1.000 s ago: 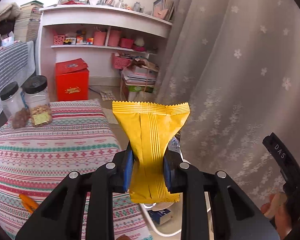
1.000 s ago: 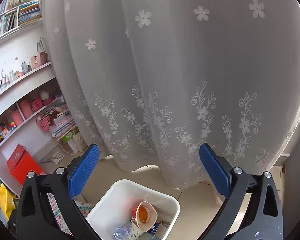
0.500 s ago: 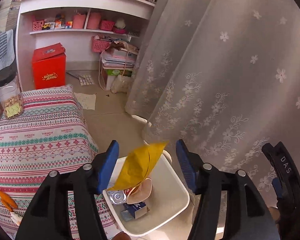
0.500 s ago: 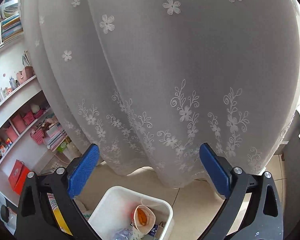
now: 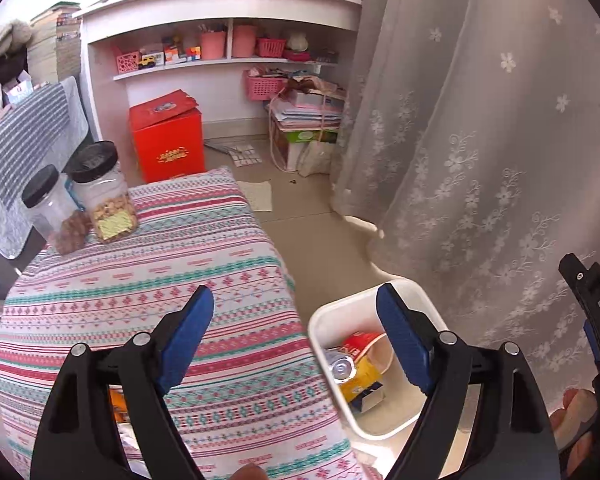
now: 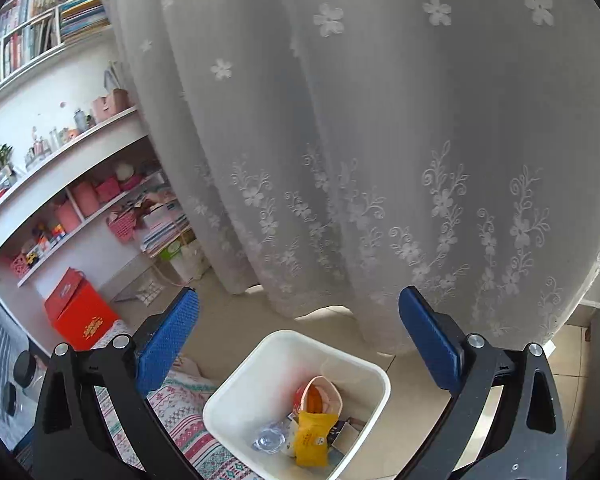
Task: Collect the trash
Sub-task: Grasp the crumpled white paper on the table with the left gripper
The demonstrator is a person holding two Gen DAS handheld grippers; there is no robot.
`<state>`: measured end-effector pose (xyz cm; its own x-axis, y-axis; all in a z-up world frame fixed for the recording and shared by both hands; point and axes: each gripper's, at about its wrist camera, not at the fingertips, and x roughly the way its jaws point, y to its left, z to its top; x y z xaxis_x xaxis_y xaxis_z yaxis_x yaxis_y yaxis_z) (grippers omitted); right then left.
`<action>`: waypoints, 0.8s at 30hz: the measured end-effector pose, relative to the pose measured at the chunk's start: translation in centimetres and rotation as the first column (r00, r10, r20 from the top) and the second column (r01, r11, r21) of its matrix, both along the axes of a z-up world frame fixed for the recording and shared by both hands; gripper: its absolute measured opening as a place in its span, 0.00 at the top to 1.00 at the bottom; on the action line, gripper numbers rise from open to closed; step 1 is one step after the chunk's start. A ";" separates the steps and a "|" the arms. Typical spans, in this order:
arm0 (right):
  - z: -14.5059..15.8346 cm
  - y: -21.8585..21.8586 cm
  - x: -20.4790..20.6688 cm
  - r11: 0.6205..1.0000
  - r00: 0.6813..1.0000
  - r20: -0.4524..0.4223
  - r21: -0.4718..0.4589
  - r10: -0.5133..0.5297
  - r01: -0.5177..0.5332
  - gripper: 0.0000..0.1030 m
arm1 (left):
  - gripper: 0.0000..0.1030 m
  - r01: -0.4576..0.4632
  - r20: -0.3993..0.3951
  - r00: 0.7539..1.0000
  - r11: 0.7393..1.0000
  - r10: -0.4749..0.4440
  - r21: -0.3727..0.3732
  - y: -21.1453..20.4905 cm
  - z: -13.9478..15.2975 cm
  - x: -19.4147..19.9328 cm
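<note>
Left tongs: the left gripper [image 5: 296,328], black-armed with blue pads, is seen with its jaws opening wide and nothing between them; it is held above the near right edge of the table, partly over the bin.
Right tongs: the right gripper [image 6: 298,338], of the same make, is held wide apart and empty, above the bin and facing the curtain.
Bin: a white rectangular plastic waste bin [image 6: 236,384] is stood on the tiled floor, just beside the right edge of the table and near the hem of the grey flowered lace curtain [image 6: 380,140].
Trash already collected: a yellow crinkled foil snack wrapper [image 6: 312,438] is seen lying inside the bin, on top of a crushed clear plastic bottle [image 6: 269,440], a red and white paper cup [image 6: 318,398] and a small dark carton [image 5: 366,394].
Table: the low table covered with a pink, teal and white striped patterned cloth [image 5: 172,272] is largely bare along its right edge.
Trash possibly left: something orange [image 5: 118,404] and a scrap of white are glimpsed at the near left part of the table, behind the left gripper's arm; what they are cannot be told.
Not trash, by judgement: two clear jars with black lids [image 5: 100,196], holding nuts or snacks, are stood at the far left corner of the table.
Progress: the task is judged well advanced, with one or two pieces perhaps still to be fetched.
</note>
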<state>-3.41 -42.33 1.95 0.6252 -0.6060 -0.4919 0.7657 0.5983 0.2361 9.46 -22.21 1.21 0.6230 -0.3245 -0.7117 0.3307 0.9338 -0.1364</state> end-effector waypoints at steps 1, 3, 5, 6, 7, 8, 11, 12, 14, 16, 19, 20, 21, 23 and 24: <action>0.0 0.6 0.1 1.000 1.000 0.005 0.001 0.023 -0.023 0.07 | 0.18 -0.011 -0.005 1.000 1.000 0.011 0.014 0.9 0.0 0.1; -0.1 2.2 0.6 0.994 0.995 0.007 0.023 0.103 -0.103 0.07 | 0.18 -0.016 -0.028 0.999 0.999 0.018 0.047 2.6 -0.2 0.3; -0.3 4.0 1.4 0.981 0.981 -0.015 0.031 0.191 -0.190 0.07 | 0.17 -0.019 -0.047 0.999 0.995 0.023 0.098 4.3 -0.7 0.3; -0.3 5.0 1.8 0.975 0.975 -0.031 0.013 0.222 -0.221 0.07 | 0.17 -0.020 -0.053 0.998 0.991 0.027 0.130 5.2 -1.1 0.2; -0.3 6.1 2.2 0.970 0.969 -0.048 -0.012 0.243 -0.244 0.07 | 0.17 -0.018 -0.064 0.998 0.987 0.028 0.162 6.1 -1.5 0.0; -0.3 7.0 2.6 0.963 0.962 -0.067 -0.038 0.266 -0.269 0.07 | 0.15 -0.010 -0.081 0.996 0.981 0.027 0.196 7.0 -2.1 -0.1; -0.5 9.0 3.8 0.938 0.936 -0.126 -0.068 0.330 -0.340 0.07 | 0.15 0.020 -0.167 0.985 0.958 0.029 0.284 10.0 -4.6 -0.9; -0.7 9.5 4.2 0.932 0.927 -0.142 -0.061 0.347 -0.358 0.07 | 0.15 0.024 -0.204 0.978 0.953 0.039 0.301 11.1 -5.6 -1.2; -1.2 10.2 5.0 0.915 0.903 -0.176 -0.028 0.392 -0.402 0.07 | 0.15 0.019 -0.293 0.953 0.951 0.076 0.308 13.6 -7.8 -2.0; -1.7 11.2 5.8 0.897 0.878 -0.210 -0.006 0.430 -0.441 0.07 | 0.15 -0.012 -0.392 0.911 0.956 0.132 0.294 16.1 -10.0 -2.8; -2.7 12.9 7.2 0.863 0.828 -0.270 0.021 0.491 -0.505 0.07 | 0.15 -0.078 -0.524 0.832 0.974 0.181 0.212 19.2 -12.9 -4.3; -3.1 13.5 7.6 0.853 0.812 -0.291 0.026 0.506 -0.522 0.07 | 0.15 -0.095 -0.554 0.811 0.978 0.185 0.188 19.8 -13.6 -4.9; -3.5 14.1 8.1 0.842 0.795 -0.312 0.031 0.520 -0.539 0.07 | 0.15 -0.114 -0.578 0.794 0.980 0.189 0.164 20.4 -14.2 -5.3; -4.6 15.2 9.0 0.816 0.752 -0.355 0.058 0.555 -0.575 0.07 | 0.15 -0.136 -0.594 0.782 0.982 0.188 0.132 20.7 -14.8 -5.9; -5.2 15.7 9.4 0.799 0.725 -0.372 0.085 0.580 -0.595 0.07 | 0.15 -0.137 -0.593 0.784 0.983 0.185 0.124 20.7 -15.0 -6.1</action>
